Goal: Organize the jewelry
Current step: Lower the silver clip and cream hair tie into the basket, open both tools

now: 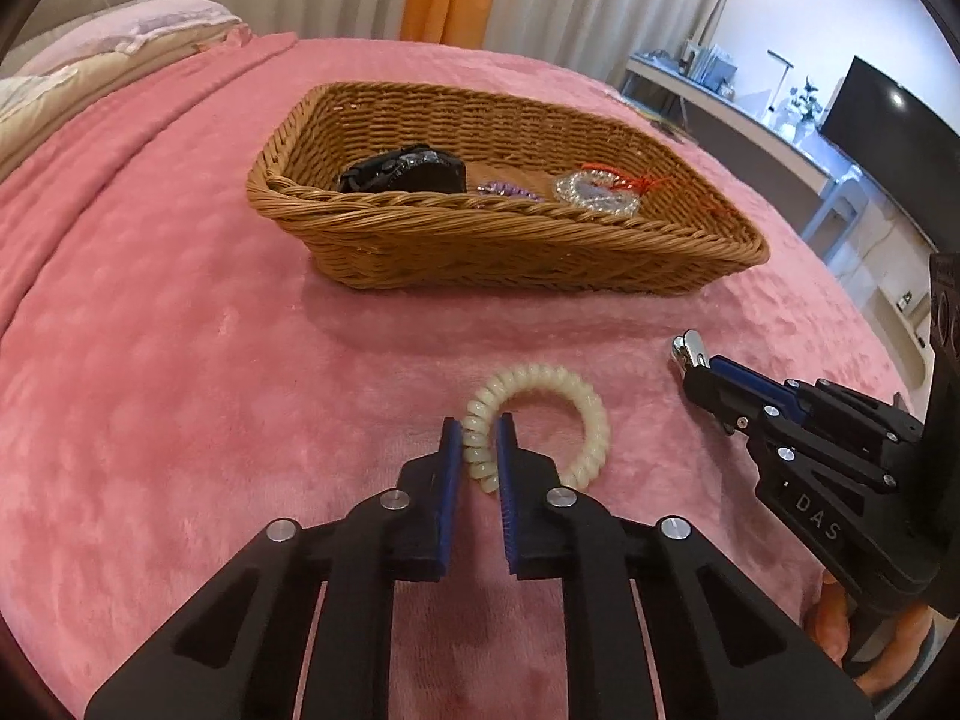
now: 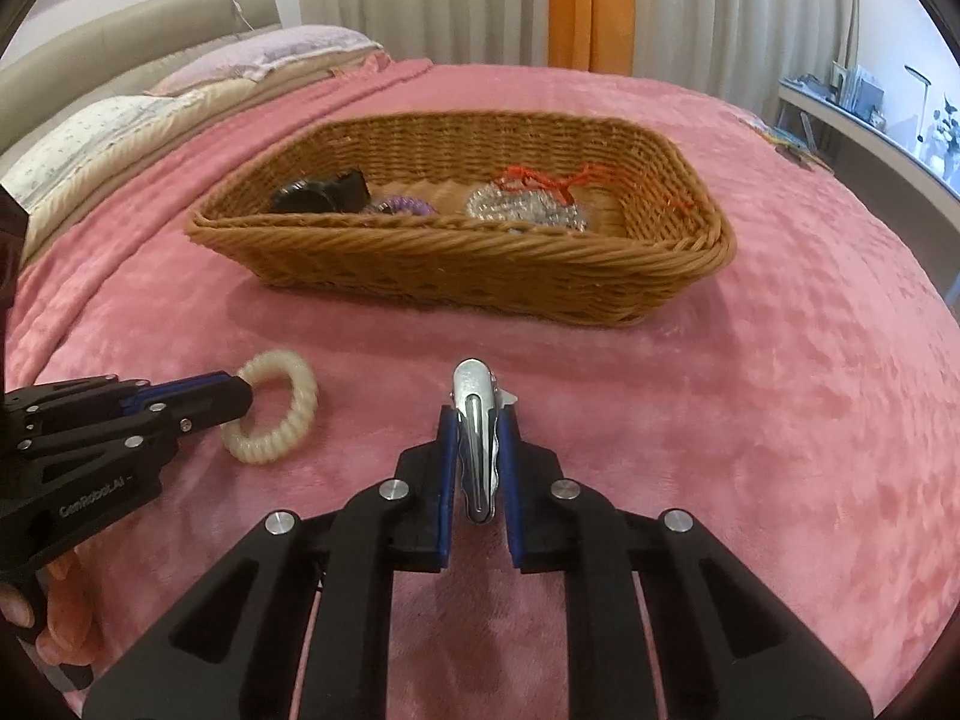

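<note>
Your left gripper [image 1: 479, 429]: jaws narrow, clamped on cream spiral-coil hair tie [image 1: 540, 414], lying before the woven wicker basket [image 1: 510, 252]. Your right gripper [image 2: 477, 420]: jaws narrow, clamped on silver metal hair clip [image 2: 476, 420], also before the basket.

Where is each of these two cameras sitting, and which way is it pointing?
Left wrist view: sits on the left gripper, looking forward and down along its fingers, shut on the coil tie; the right gripper and fingers of a hand show at right.
Right wrist view: sits on the right gripper, aimed likewise, shut on the metal clip; the left gripper shows at left.
Both share the basket on the pink blanket.
</note>
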A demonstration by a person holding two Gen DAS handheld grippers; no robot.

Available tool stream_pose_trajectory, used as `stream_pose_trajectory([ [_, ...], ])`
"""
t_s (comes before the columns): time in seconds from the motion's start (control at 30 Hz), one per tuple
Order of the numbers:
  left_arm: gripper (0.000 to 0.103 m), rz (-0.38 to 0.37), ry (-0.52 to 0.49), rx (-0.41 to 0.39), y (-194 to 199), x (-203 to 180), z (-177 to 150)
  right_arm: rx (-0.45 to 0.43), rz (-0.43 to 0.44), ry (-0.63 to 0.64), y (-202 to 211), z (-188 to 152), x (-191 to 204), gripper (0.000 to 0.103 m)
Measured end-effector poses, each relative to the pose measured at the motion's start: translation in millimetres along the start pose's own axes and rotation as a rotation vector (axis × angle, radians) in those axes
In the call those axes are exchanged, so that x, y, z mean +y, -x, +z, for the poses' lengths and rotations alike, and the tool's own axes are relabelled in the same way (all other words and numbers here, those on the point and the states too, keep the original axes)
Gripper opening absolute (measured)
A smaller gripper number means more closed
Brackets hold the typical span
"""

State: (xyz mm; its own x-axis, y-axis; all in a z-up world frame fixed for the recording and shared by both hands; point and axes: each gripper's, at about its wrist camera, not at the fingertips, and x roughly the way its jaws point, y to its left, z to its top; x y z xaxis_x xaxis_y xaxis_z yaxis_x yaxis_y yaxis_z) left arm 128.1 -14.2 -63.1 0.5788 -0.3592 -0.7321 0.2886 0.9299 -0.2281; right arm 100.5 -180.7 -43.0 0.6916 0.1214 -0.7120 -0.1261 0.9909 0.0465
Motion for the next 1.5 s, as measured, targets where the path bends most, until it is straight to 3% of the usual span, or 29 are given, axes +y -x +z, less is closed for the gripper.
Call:
stream_pose_trajectory([
  [0.3, 0.008, -0.042, 0.0, -0.109, 33.0, -3.0, 0.0, -0.096, 0.048, -0.011, 34.5, 3.3, -5.0, 0.012],
  [0.4, 0.008, -0.054, -0.01, -0.178, 59.8, -6.7, 10.7, -0.12, 0.077, -0.043, 53.5, 12.7, -9.6, 0.012],
  [0.57, 0.008, -0.041, -0.035, -0.256, 89.8, -12.2, 45.4, -0.186, 0.082, -0.017, 88.1, 52.9, -14.9, 0.012],
  [0.73, 0.008, -0.045, -0.029, -0.302, 87.0, -14.5, 89.5, -0.217, 0.06, -0.014, 79.8, 107.5, -22.5, 0.012],
  [0.87, 0.008, -0.063, 0.002, -0.292, 62.4, -15.8, 113.9, -0.169, 0.075, -0.056, 42.5, 143.3, -33.5, 0.012],
  [1.03, 0.008, -0.028, 0.002, -0.252, 19.4, -15.5, 133.9, -0.055, 0.081, -0.117, -15.9, 167.6, -49.3, 0.012],
  [1.27, 0.008, 0.039, 0.005, -0.179, -27.5, -8.9, 143.3, 0.147, 0.104, -0.132, -80.0, 165.7, -46.1, 0.012],
  [1.5, 0.009, 0.067, -0.024, -0.145, -47.2, -9.9, 134.7, 0.172, 0.091, -0.153, -94.5, 163.3, -50.8, 0.012],
])
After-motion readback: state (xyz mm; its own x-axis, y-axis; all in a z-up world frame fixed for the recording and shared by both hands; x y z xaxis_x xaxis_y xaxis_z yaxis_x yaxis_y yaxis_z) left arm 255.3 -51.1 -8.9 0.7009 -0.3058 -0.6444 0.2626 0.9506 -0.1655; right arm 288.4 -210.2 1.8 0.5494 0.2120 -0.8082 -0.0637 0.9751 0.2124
